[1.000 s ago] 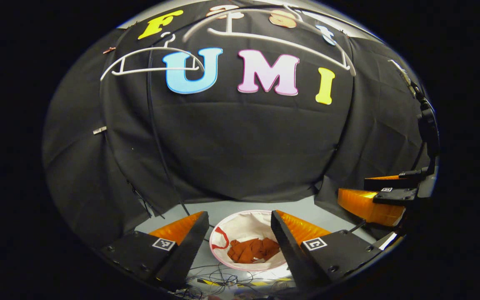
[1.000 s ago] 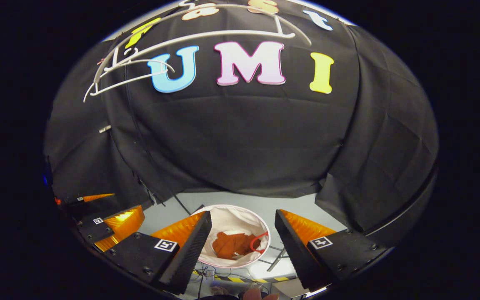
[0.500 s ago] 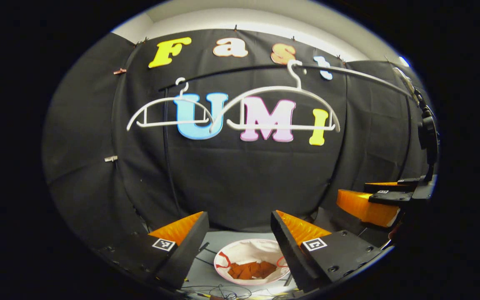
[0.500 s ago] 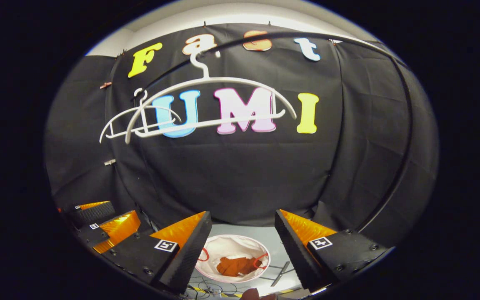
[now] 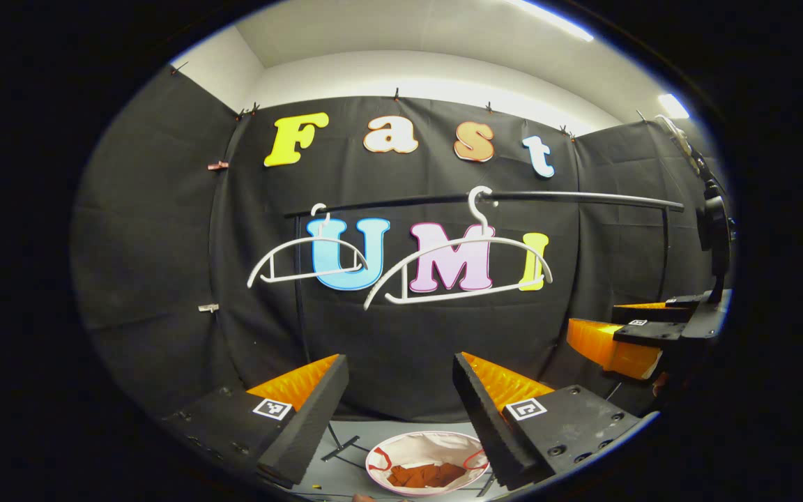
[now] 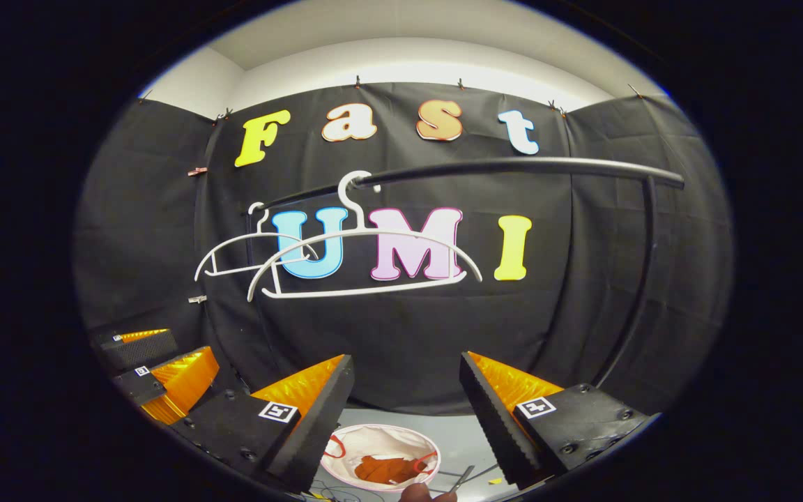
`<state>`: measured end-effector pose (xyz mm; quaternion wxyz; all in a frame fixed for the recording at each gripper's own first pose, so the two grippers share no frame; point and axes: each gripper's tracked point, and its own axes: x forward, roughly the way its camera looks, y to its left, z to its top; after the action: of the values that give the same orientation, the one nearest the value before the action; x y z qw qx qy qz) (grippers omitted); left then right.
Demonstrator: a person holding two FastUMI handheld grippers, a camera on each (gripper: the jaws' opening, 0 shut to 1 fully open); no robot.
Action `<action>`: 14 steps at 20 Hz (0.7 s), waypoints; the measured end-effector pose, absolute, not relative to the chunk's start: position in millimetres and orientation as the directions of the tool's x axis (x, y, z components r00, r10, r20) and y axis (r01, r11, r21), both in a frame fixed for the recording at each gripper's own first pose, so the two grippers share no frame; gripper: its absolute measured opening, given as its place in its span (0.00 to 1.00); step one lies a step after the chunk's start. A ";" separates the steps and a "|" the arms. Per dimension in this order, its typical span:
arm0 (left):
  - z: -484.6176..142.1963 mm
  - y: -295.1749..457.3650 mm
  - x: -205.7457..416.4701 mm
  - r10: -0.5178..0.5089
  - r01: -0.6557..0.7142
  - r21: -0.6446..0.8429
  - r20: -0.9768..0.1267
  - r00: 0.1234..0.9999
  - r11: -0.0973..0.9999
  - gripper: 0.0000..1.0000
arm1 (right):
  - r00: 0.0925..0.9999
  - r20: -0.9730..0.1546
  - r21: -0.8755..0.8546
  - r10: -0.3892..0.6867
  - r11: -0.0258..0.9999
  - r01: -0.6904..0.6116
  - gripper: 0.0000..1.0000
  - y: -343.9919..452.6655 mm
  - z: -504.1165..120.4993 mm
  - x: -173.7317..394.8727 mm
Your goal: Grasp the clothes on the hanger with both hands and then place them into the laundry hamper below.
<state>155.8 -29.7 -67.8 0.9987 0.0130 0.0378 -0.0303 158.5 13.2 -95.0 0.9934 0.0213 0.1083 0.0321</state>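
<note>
The rust-orange clothes [image 5: 424, 475] [image 6: 382, 468] lie crumpled inside the round white laundry hamper [image 5: 401, 446] [image 6: 373, 436] on the floor far below. Two bare white hangers [image 5: 459, 270] [image 6: 366, 268] hang from a black rail [image 5: 548, 198] [image 6: 513, 167] at mid height. My left gripper [image 5: 398, 364] is open with nothing between its fingers, high above the hamper. My right gripper [image 6: 407, 364] is open and empty too. In the left gripper view the right gripper [image 5: 621, 335] sits off to the right. In the right gripper view the left gripper [image 6: 157, 366] shows at the lower left.
The second hanger [image 5: 304, 259] [image 6: 245, 254] hangs farther left on the rail. The rail's upright post [image 6: 642, 279] stands at the right. Loose cables [image 5: 342, 446] lie on the grey floor beside the hamper. A fingertip [image 6: 415, 493] shows at the bottom edge.
Both grippers have risen and tipped upward. The hamper with the clothes slid toward the bottom of both views, and the rail and hangers dropped to mid view. Both stayed open.
</note>
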 end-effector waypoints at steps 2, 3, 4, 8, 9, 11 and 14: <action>-56.6 -37.8 146.0 -0.045 0.046 0.025 -0.058 0.997 0.999 0.96 | 0.981 -0.178 0.037 0.080 0.997 -0.075 1.00 5.3 -80.7 147.1; -50.1 -42.3 141.3 -0.041 0.042 0.020 -0.051 0.998 0.999 0.93 | 0.984 -0.157 0.031 0.085 0.996 -0.081 0.99 2.4 -72.5 142.2; -42.9 -47.0 135.6 -0.034 0.035 0.021 -0.034 0.999 0.999 0.95 | 0.987 -0.131 0.029 0.091 0.996 -0.088 0.98 -2.0 -62.8 137.7; -12.6 -64.8 112.2 -0.004 0.004 0.042 0.014 1.000 0.999 0.95 | 0.990 -0.071 0.037 0.121 0.992 -0.119 0.97 -15.8 -39.0 123.1; -6.6 -67.8 107.2 0.002 -0.004 0.045 0.027 1.000 0.999 0.93 | 0.989 -0.066 0.043 0.132 0.991 -0.130 1.00 -17.8 -36.1 119.8; 1.1 -70.5 98.3 0.015 -0.017 0.043 0.043 0.999 0.999 0.93 | 0.989 -0.063 0.062 0.131 0.990 -0.127 1.00 -24.1 -33.3 114.0; 3.6 -74.5 86.7 0.006 -0.009 0.061 0.044 0.999 0.998 0.93 | 0.992 -0.048 0.068 0.114 0.992 -0.110 0.97 -32.2 -27.4 106.7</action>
<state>86.7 -74.5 3.6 0.9993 0.0307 -0.0221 0.0038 106.7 -32.2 -27.4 0.9976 0.0328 0.0258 0.0561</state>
